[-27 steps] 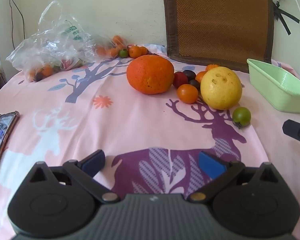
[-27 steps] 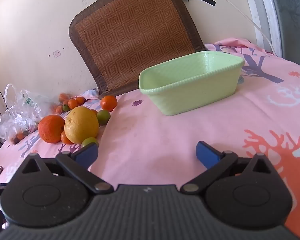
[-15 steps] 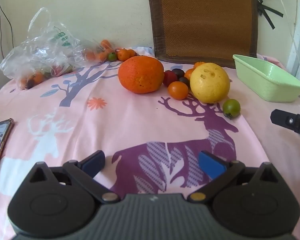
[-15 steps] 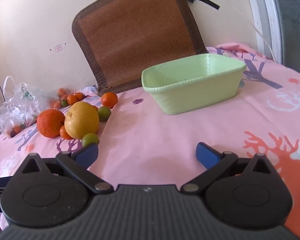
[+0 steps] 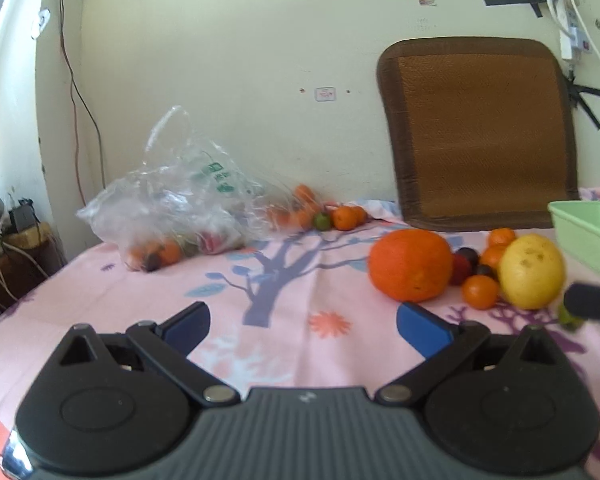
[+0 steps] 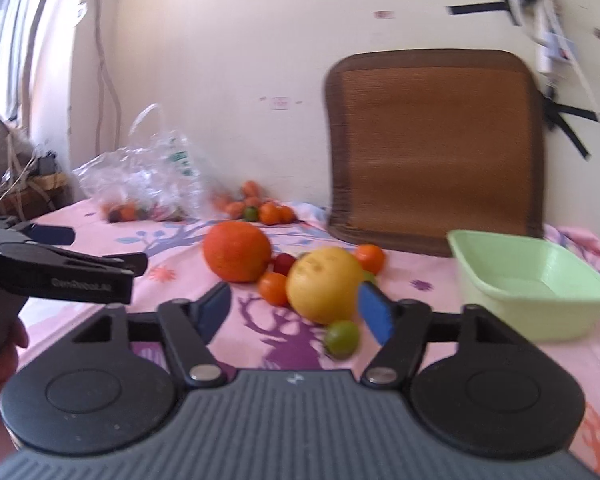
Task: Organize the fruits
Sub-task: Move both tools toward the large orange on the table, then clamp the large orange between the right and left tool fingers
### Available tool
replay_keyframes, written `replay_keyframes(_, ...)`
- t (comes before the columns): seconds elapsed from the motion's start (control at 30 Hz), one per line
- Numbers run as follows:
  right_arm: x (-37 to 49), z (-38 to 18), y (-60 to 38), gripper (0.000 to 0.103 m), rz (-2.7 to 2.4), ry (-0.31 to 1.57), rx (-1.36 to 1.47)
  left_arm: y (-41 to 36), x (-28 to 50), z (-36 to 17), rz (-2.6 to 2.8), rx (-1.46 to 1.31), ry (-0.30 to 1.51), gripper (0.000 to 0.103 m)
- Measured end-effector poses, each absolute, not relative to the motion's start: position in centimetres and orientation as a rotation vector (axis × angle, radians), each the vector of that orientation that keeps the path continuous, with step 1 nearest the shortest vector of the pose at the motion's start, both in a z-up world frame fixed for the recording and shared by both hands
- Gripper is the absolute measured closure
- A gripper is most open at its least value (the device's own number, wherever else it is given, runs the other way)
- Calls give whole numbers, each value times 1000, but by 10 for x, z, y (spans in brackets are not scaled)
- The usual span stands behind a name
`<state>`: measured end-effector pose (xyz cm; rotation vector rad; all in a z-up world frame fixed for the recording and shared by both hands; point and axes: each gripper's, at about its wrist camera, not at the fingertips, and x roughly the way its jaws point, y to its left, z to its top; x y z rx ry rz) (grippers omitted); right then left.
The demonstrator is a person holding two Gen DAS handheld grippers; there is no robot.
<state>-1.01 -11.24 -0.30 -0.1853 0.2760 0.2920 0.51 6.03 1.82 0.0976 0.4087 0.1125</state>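
Observation:
A big orange, a yellow grapefruit, small tangerines and a small green fruit lie together on the pink cloth. A light green basket stands empty to their right. My left gripper is open and empty, left of the pile. My right gripper is open and empty, its jaws standing before the grapefruit. The left gripper also shows in the right wrist view.
A clear plastic bag with fruit lies at the back left. More small tangerines lie by the wall. A brown woven mat leans on the wall. A table with cables stands beyond the left edge.
Both grippers have swung left and dropped lower. The right wrist view now faces the fruit pile, with the basket at its right. The phone has left the left wrist view.

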Motion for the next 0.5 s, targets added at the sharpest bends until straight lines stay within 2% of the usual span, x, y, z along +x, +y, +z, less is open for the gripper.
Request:
replay_keyframes(0.03, -3, 0, -107, 45, 315, 277, -202, 64, 7, 17, 112, 86, 420, 0)
replay_keyframes(0.07, 2, 3, -98, 47, 336, 268, -220, 71, 8, 14, 93, 44, 445, 0)
replay_keyframes(0.23, 43, 5, -54, 46, 466, 310, -339, 107, 3, 10, 89, -192, 431, 0)
replay_keyframes(0.3, 59, -4, -35, 41, 478, 340, -405, 120, 1, 9, 87, -263, 427, 0)
replay_keyframes(0.4, 83, -17, -21, 27, 455, 391, -458, 130, 0, 8, 90, -327, 420, 0)
replay_keyframes(0.5, 105, -25, -11, 21, 477, 473, -489, 133, -1, 10, 87, -353, 405, 0)
